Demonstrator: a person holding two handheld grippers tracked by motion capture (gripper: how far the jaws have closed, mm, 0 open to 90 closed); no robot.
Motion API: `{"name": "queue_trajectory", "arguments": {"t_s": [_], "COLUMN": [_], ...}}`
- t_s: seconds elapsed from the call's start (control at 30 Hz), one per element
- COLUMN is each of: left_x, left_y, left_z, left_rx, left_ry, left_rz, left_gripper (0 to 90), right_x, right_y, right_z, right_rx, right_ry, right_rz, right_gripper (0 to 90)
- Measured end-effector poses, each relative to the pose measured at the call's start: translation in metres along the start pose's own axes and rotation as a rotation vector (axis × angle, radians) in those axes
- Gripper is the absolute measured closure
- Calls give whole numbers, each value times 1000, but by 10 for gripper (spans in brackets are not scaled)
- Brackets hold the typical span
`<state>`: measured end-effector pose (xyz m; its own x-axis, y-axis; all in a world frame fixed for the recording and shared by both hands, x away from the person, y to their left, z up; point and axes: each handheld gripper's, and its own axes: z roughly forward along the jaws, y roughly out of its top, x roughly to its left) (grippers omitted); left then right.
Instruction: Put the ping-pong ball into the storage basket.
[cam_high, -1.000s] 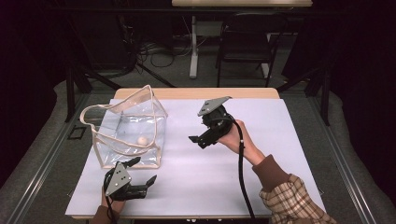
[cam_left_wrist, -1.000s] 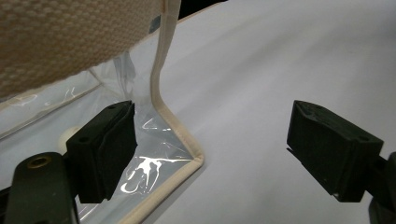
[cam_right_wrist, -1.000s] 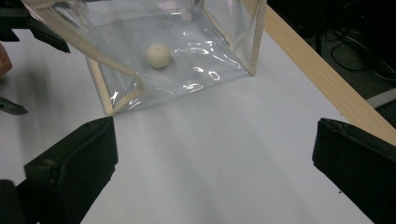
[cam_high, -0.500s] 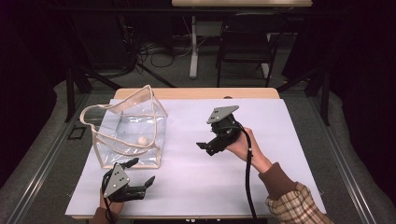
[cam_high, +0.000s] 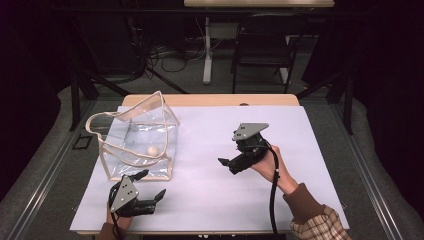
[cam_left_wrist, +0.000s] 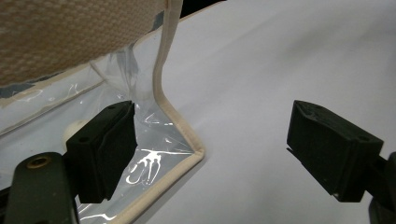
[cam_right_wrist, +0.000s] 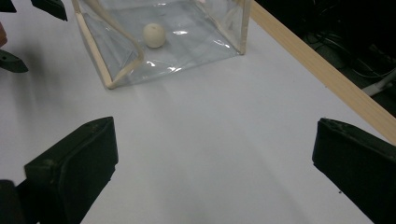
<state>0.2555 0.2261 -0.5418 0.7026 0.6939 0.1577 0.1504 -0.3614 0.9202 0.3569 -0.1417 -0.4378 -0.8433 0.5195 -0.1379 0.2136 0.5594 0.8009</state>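
A clear bag (cam_high: 137, 142) with beige trim and handles stands upright on the left part of the white tabletop (cam_high: 210, 200). A small pale ball (cam_high: 152, 150) lies on its floor inside. The left tongs (cam_high: 147, 187) sit just in front of the bag's near corner, jaws spread wide, one jaw close beside the clear wall and trim. The right tongs (cam_high: 225, 162) hover over the middle of the tabletop, well apart from the bag, jaws released and pointing toward it.
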Motion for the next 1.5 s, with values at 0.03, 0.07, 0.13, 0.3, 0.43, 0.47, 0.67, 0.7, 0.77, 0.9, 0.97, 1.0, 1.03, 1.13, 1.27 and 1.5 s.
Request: {"name": "queue_trajectory", "arguments": {"t_s": [0.03, 0.07, 0.13, 0.3, 0.43, 0.47, 0.67, 0.7, 0.77, 0.9, 0.97, 1.0, 1.03, 1.13, 1.27, 1.5], "left_x": [0, 0, 0, 0, 0, 0, -1, 0, 0, -1, -1, -1, -1, -1, -1, -1], "left_y": [0, 0, 0, 0, 0, 0, 0, 0, 0, 0, 0, 0, 0, 0, 0, 0], "left_z": [0, 0, 0, 1, 1, 1, 1, 1, 1, 1, 1, 1, 1, 1, 1, 1], "left_rx": [-1, -1, -1, -1, 0, 0, 4, 5, 3, 2, 2, 2, 2, 3, 4, 4], "left_ry": [2, -2, -2, -2, -2, -2, -2, -3, -1, -3, -3, -3, -3, 0, 0, -3], "left_rz": [3, 1, 2, 1, 0, 0, 2, 3, 2, 2, 2, 3, 3, 4, 4, 5], "left_gripper": [159, 159, 159, 159, 159, 159, 159, 159, 159, 159, 159, 159, 159, 159, 159, 159], "right_x": [1, 2, 3, 7, 8, 8, 7, 7, 8, 9, 10, 11, 11, 13, 17, 23], "right_y": [-2, -3, -7, -20, -31, -34, -52, -56, -62, -74, -80, -83, -86, -93, -104, -119], "right_z": [-3, -5, -8, -16, -21, -22, -32, -33, -35, -39, -40, -41, -41, -43, -44, -46], "right_rx": [-6, -9, -21, -27, -29, -22, -25, -23, -18, -23, -22, -24, -24, -30, -28, -30], "right_ry": [-4, -8, -13, -31, -44, -52, -70, -73, -78, -91, -98, -100, -104, -110, -126, -149], "right_rz": [-1, -3, -3, 4, 14, 14, 42, 46, 52, 68, 74, 83, 86, 96, 97, 110], "right_gripper": [0, 0, 0, 0, 0, 0, 0, 0, 0, 0, 0, 0, 0, 0, 0, 0]}}
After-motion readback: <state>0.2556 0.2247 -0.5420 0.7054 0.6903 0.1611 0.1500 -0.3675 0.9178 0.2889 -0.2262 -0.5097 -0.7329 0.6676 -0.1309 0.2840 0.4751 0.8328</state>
